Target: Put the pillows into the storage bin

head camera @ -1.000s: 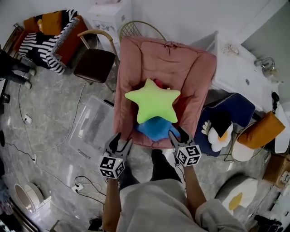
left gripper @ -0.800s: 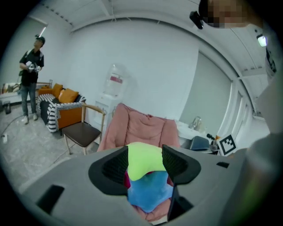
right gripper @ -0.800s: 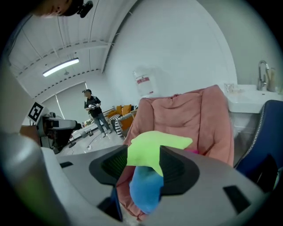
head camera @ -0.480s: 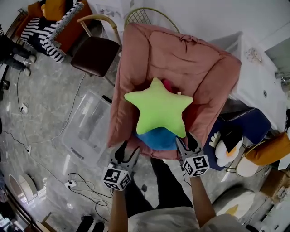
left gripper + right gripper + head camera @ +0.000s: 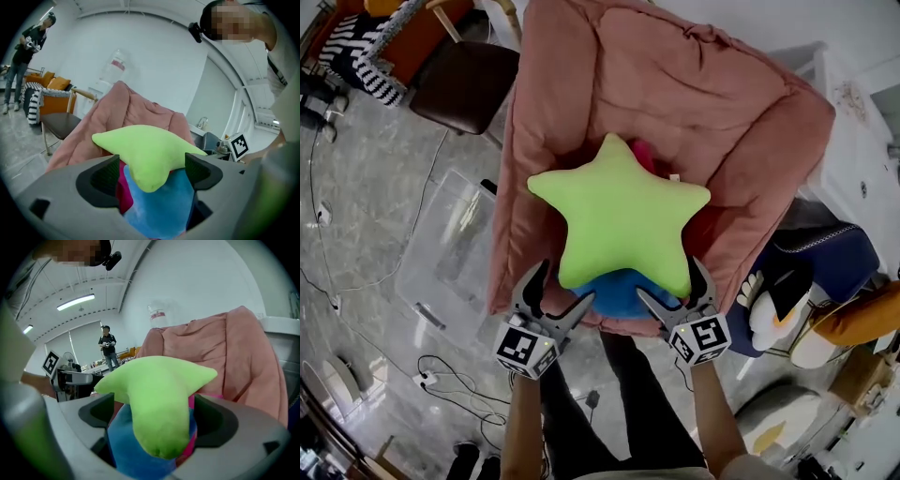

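Observation:
A lime-green star pillow [image 5: 623, 220] lies on top of a blue pillow [image 5: 623, 292] and a magenta pillow [image 5: 645, 155], all on a pink padded lounge chair [image 5: 722, 103]. My left gripper [image 5: 555, 292] is at the stack's front left and my right gripper [image 5: 675, 289] at its front right. Both sets of jaws are opening. In the left gripper view, the star's lower tip [image 5: 149, 176] and the blue pillow [image 5: 157, 211] sit between the pads without being pressed. The right gripper view shows another star tip [image 5: 159, 427] hanging between wide jaws. The clear storage bin [image 5: 450, 253] stands on the floor to the chair's left.
A brown chair [image 5: 469, 84] stands at the back left. Cables [image 5: 441, 384] trail over the grey floor. To the right are a dark blue bag [image 5: 825, 258], a penguin plush [image 5: 773, 300], an orange cushion [image 5: 862, 323] and a white counter [image 5: 862, 112]. A person [image 5: 23, 61] stands far off.
Both grippers have come forward to the front of the pillow stack, one at each side. Their jaws have spread wider. The chair and star now loom larger in the head view.

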A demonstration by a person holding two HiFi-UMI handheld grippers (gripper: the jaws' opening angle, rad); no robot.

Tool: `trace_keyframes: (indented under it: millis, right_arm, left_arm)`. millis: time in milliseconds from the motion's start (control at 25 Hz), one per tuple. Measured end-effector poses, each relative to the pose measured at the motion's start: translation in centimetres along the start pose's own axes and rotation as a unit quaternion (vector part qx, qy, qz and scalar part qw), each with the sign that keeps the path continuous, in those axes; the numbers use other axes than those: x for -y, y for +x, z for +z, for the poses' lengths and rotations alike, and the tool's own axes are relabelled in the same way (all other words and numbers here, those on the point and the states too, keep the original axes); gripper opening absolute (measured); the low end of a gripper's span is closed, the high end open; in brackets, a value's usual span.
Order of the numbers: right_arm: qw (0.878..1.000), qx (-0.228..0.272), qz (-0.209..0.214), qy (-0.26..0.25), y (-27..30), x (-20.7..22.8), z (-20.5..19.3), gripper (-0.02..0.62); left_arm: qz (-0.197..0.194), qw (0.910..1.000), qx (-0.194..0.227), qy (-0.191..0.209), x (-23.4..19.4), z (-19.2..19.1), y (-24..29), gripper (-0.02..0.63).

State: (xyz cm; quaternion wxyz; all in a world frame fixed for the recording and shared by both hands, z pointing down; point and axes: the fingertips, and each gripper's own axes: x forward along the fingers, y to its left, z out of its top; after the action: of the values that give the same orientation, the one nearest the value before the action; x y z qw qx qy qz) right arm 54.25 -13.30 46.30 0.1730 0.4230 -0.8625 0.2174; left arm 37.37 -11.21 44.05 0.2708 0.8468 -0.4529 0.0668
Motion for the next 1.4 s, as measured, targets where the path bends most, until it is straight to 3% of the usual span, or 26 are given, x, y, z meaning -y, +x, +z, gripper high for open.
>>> trace_keyframes:
  millis: [120, 240, 400, 560, 720, 1040, 1400]
  right_arm:
    - [1.000, -0.001, 0.008, -0.001, 1.0, 0.5, -0.4, 0.512]
    - [1.000, -0.008, 0.011, 0.002, 1.8, 0.9, -0.7, 0.512]
    - [1.000, -0.020, -0.015, -0.002, 2.5, 1.6, -0.9, 0.505]
    - [0.999, -0.011, -0.031, -0.015, 2.2, 1.2, -0.2, 0.391]
    - [0.999, 0.008, -0.046, -0.010, 0.8, 0.1, 0.2, 0.350]
    - [0.995, 0.023, -0.091, -0.037, -2.2, -4.2, 2.7, 0.341]
    - [0.992, 0.058, -0.081, -0.077, -2.0, -10.8, 6.9, 0.341]
  left_arm:
    - [-0.012, 0.9998, -0.005, 0.014, -0.3, -0.3, 2.2, 0.407]
    - [-0.023, 0.9994, -0.025, 0.000, -0.6, -1.2, 4.3, 0.407]
    - [-0.026, 0.9981, -0.057, -0.002, -0.2, -2.2, 5.9, 0.405]
    - [-0.009, 0.9981, -0.060, 0.008, 0.1, -1.8, 5.9, 0.403]
    - [-0.012, 0.9982, -0.058, 0.009, 1.0, -1.0, 4.6, 0.380]
    - [-0.036, 0.9987, -0.036, -0.003, 1.9, 1.0, 0.3, 0.371]
    - [-0.041, 0.9991, 0.007, 0.008, -0.2, 5.0, -5.6, 0.371]
